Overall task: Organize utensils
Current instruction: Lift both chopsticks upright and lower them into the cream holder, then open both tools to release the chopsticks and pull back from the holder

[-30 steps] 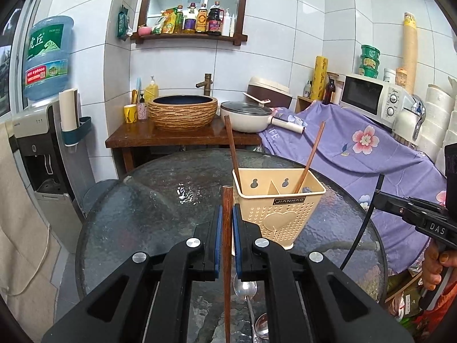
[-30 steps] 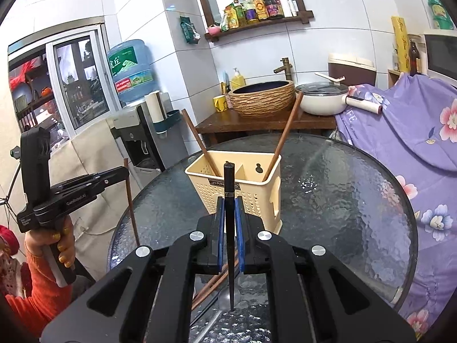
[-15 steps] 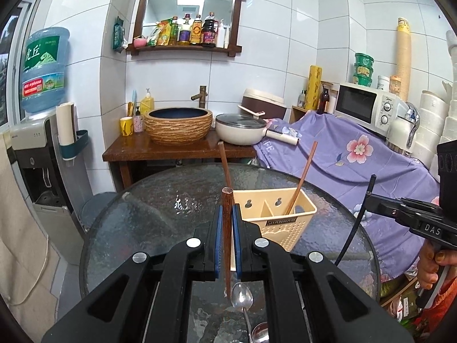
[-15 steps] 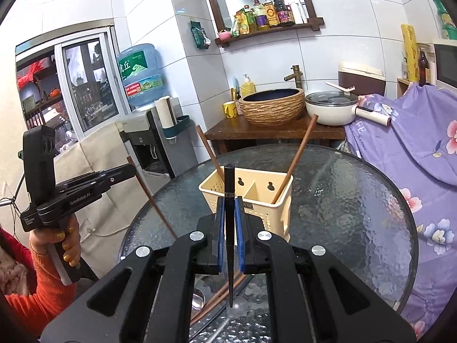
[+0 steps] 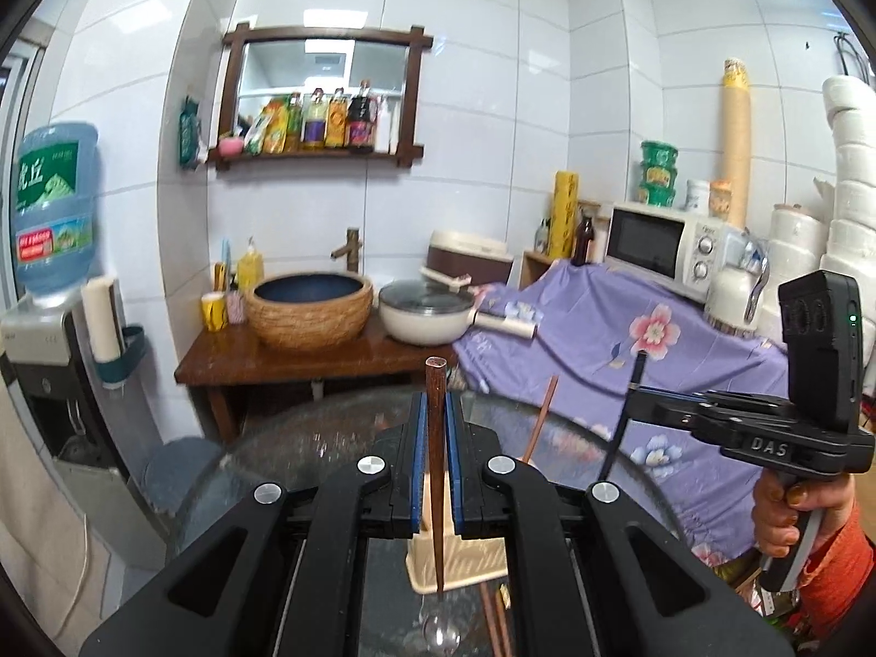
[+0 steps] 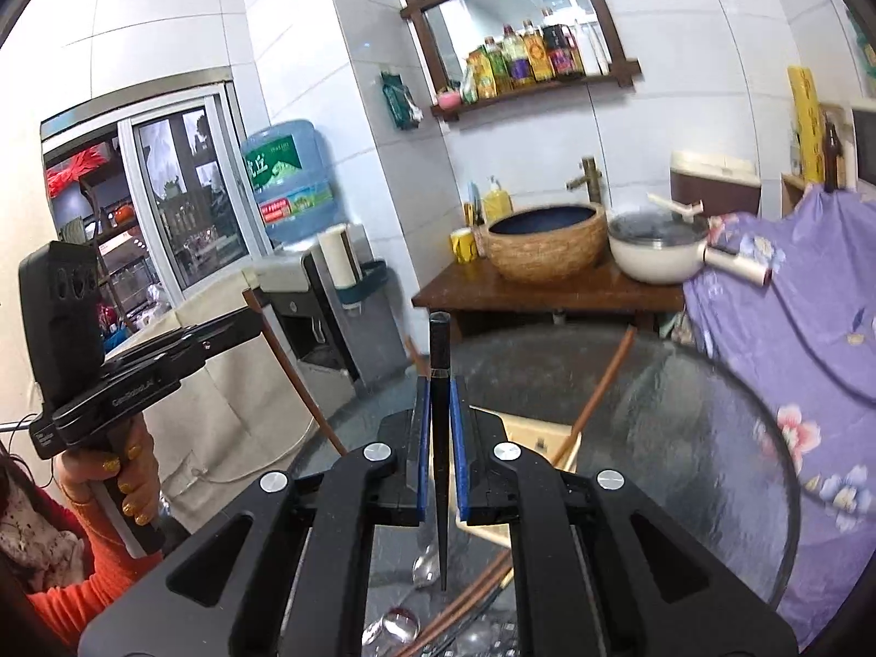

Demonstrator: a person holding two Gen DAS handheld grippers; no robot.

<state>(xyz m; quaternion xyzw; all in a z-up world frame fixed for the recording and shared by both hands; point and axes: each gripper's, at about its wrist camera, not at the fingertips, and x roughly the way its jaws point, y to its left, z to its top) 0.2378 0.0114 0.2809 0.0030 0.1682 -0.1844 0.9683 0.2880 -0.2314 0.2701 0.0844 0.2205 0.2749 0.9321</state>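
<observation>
My left gripper (image 5: pixel 436 410) is shut on a brown wooden chopstick (image 5: pixel 436 493) that stands upright, its tip hanging above the beige utensil holder (image 5: pixel 465 561). My right gripper (image 6: pixel 439 391) is shut on a black chopstick (image 6: pixel 439 520), also upright, above the table. The holder (image 6: pixel 539 435) has a brown chopstick (image 6: pixel 597 394) leaning in it. Each view shows the other gripper from the side: the right gripper (image 5: pixel 638 383) with its black stick, the left gripper (image 6: pixel 246 320) with its brown stick. Both are raised above the holder.
On the round glass table (image 6: pixel 684 438), spoons (image 6: pixel 424 569) and loose brown chopsticks (image 6: pixel 471 602) lie close below my fingers. Behind it stand a wooden bench with a woven basin (image 5: pixel 309 315) and a white pot (image 5: pixel 424 317). A purple flowered cloth (image 5: pixel 602 339) covers the right side.
Both grippers have risen well above the table, each keeping its chopstick. The holder and the utensils on the glass have dropped lower in both views.
</observation>
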